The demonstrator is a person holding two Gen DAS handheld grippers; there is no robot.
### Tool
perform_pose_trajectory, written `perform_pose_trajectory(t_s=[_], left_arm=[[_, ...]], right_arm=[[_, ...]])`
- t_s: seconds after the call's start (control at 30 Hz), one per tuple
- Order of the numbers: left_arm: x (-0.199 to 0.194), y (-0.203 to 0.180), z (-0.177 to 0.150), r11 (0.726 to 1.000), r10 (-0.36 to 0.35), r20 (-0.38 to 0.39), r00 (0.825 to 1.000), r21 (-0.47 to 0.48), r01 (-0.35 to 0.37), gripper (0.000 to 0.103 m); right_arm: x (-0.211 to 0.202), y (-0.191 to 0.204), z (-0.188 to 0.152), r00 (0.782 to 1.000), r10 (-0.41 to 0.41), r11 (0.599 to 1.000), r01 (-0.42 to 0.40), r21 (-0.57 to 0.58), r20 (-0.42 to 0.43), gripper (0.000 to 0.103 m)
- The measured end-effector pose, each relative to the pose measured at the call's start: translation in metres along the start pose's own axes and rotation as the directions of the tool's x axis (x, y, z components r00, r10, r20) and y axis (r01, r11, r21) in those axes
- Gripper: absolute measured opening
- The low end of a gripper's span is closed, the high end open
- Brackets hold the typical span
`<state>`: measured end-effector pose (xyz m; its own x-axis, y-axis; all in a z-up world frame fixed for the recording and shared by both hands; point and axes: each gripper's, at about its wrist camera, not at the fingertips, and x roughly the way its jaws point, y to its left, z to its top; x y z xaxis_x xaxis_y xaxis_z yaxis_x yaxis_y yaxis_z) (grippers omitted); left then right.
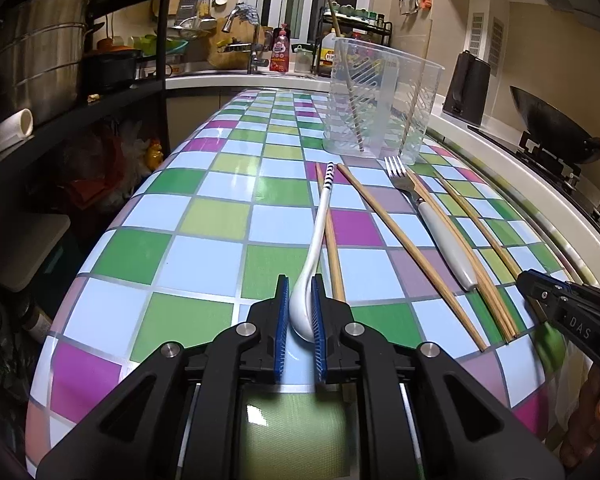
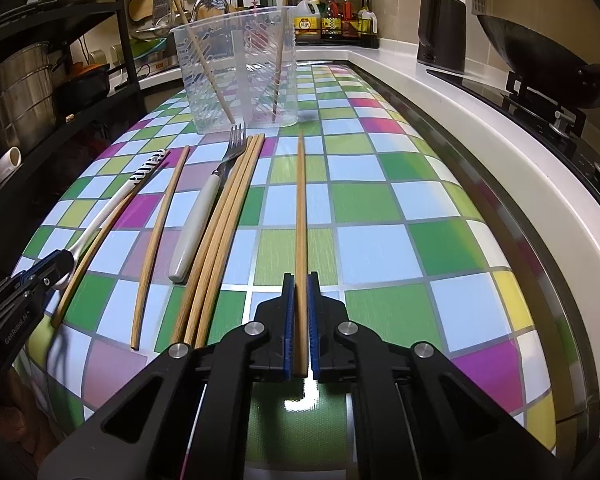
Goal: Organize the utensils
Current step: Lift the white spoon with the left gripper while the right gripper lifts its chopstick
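My left gripper (image 1: 302,284) is shut on the bowl of a white ceramic spoon (image 1: 318,240) with a striped handle tip, which lies on the checked tabletop (image 1: 204,248). My right gripper (image 2: 300,282) is shut on a single wooden chopstick (image 2: 300,208) that points away along the table. A white-handled fork (image 2: 204,216) and several loose chopsticks (image 2: 224,236) lie between the two grippers. A clear plastic utensil holder (image 2: 240,76) stands at the far end of the table with two chopsticks upright in it. The holder also shows in the left wrist view (image 1: 380,100).
A black shelf rack with steel pots (image 1: 40,64) stands to the left. A white counter with a black kettle (image 2: 440,32) and a wok (image 2: 540,64) on a stove runs along the right. A sink and bottles (image 1: 280,52) are at the back.
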<state>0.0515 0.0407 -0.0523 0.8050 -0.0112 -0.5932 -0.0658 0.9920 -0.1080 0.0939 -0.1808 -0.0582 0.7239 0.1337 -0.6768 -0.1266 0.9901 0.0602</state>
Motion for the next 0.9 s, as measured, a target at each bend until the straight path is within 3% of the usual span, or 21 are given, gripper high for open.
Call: perform_pose_trajectory(t_s=[0.1,0.9], left_arm=[[-0.003,-0.0044,-0.0036,0.999,0.021,0.015,1.0,0.026,-0.021,0.017],[-0.0066,0.0042,-0.0069,0.997,0.002,0.047,0.999,-0.071,0.001,0.017]], right_arm=[[0.0003,0.0005,-0.0001,1.0,0.0,1.0,0.0,0.002,0.0,0.007],[0.0003,-0.0034,-0.0002,0.999,-0.034,0.999,0.034,0.011,0.013,0.007]])
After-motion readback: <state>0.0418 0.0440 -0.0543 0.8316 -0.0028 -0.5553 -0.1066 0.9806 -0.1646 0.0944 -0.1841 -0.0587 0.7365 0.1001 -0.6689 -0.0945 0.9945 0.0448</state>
